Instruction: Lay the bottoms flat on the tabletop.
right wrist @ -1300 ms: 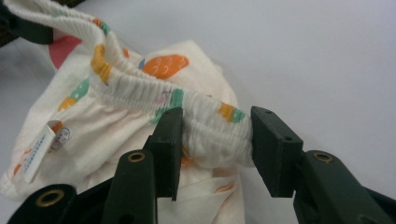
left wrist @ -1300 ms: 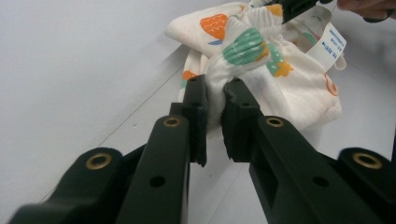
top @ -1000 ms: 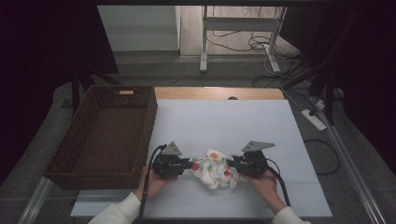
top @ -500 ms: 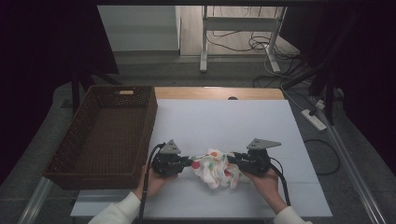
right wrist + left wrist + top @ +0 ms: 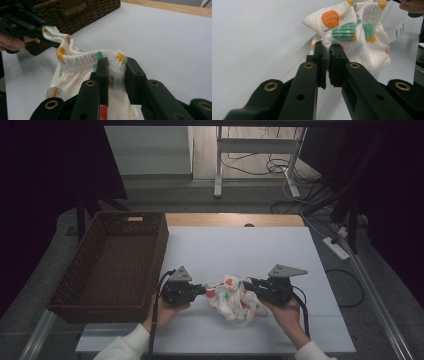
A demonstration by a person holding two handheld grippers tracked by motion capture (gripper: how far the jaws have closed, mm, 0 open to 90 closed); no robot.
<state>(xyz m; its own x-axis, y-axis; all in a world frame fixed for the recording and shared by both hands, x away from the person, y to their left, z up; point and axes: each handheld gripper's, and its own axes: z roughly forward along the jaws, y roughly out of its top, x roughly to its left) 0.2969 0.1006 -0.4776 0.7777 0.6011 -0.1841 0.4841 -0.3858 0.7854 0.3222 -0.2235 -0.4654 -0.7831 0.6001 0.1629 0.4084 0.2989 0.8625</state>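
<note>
1. Here, at the far left of the high view, a brown wicker basket (image 5: 116, 265) sits with its long side along the left edge of the white table surface (image 5: 240, 247); its near wall also appears in the right gripper view (image 5: 82, 15).
2. Just right of the basket's near corner, the person's left hand (image 5: 162, 312) holds the left gripper (image 5: 201, 291), which points rightward toward the cloth.
3. The left gripper's jaws have just been closing, and in the left gripper view they are pinched on a fold of the cloth's edge, the fabric squeezed between the two black pads (image 5: 320, 53).
4. Between the two grippers lies the task's thing, a small cream garment (image 5: 231, 297) printed with orange and green shapes, bunched up near the front middle of the white surface and lifted at its top edge.
5. Its ribbed elastic waistband (image 5: 85, 58) stretches between the two grippers, sagging slightly in the middle, while the body of the fabric hangs below it down to the table.
6. A white label (image 5: 398, 28) hangs off the garment's side in the left gripper view.
7. To the right, the right hand (image 5: 290, 317) holds the right gripper (image 5: 248, 282), pointing leftward.
8. Its jaws clamp the ribbed waistband, which bulges between the pads (image 5: 103, 67).
</note>
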